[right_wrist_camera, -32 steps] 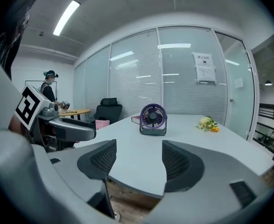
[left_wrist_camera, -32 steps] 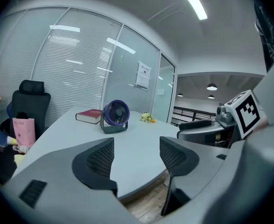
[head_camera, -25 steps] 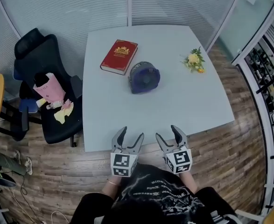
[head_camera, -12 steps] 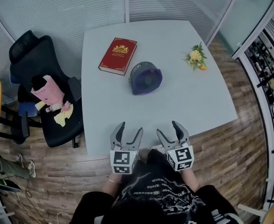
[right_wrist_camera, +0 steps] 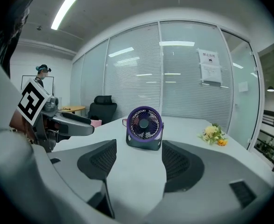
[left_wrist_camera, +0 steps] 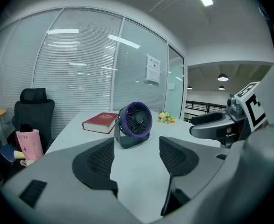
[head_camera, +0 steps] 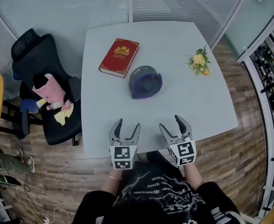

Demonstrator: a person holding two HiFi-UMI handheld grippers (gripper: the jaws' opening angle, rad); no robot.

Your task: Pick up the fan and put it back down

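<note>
Left gripper [head_camera: 127,125] and right gripper [head_camera: 172,123] gaped empty, well short of the purple fan [head_camera: 146,81]; reaching it likely called for straddling its ring squarely.

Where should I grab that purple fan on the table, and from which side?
Probably the fan by its round purple rim, left gripper and right gripper on opposite flanks, coming from the near table edge. It stands upright, grille facing you, both flanks exposed.

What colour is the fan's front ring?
Purple; the fan shows it best in the right gripper view.
</note>
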